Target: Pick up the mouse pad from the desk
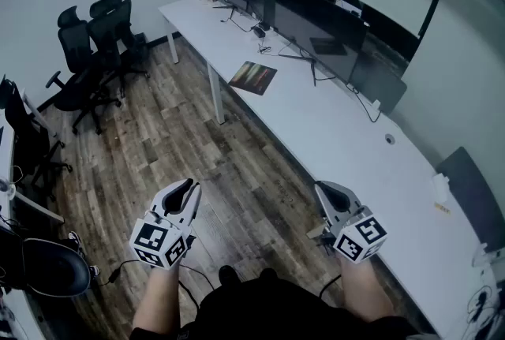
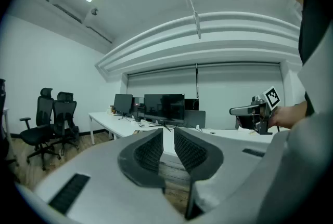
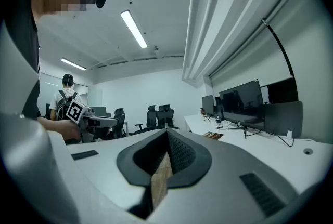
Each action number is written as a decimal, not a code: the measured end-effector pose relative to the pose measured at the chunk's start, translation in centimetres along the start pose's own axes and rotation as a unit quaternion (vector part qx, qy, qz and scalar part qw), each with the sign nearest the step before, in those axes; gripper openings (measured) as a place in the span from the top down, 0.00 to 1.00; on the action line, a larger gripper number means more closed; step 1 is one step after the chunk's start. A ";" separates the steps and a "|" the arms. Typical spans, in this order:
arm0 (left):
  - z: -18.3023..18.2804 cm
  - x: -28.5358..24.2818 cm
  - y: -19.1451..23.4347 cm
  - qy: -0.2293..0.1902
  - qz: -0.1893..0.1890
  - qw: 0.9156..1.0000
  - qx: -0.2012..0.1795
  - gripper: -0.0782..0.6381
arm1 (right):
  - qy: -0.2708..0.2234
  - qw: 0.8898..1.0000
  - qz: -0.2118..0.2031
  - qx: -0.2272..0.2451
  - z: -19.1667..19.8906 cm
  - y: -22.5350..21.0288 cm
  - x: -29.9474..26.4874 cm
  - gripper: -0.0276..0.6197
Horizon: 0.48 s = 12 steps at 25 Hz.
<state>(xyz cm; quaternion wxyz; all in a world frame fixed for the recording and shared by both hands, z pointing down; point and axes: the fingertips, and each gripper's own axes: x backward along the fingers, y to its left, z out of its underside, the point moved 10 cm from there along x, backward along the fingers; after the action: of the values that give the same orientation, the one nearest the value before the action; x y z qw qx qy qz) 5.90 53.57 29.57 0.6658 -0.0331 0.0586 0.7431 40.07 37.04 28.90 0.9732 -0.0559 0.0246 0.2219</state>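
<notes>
Distance is your risk: the mouse pad lies flat on the counter, well apart from both grippers. With fingers pressed together on the left gripper and right gripper, you could skid over its thin edge. One mouse pad, two empty grippers.

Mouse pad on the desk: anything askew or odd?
The mouse pad lies flat near the front edge of the desk, turned slightly askew to it, with no mouse on it. Nothing looks spilled or damaged.
</notes>
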 end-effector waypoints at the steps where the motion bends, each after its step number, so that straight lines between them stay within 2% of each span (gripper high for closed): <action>1: 0.1 -0.2 -0.1 0.003 0.002 1.000 -0.001 0.79 | 0.000 1.000 0.000 0.000 0.0 -0.1 0.0 0.95; 12: 1.8 -1.6 -3.1 0.037 0.044 0.998 0.016 0.78 | -0.006 1.000 -0.003 -0.009 0.4 -0.9 0.7 0.95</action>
<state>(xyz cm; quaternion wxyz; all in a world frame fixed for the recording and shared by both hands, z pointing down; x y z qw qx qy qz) 9.23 52.60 31.46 0.6302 -0.0475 0.0966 0.7689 41.08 36.62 29.37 0.9733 -0.0636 0.0162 0.2199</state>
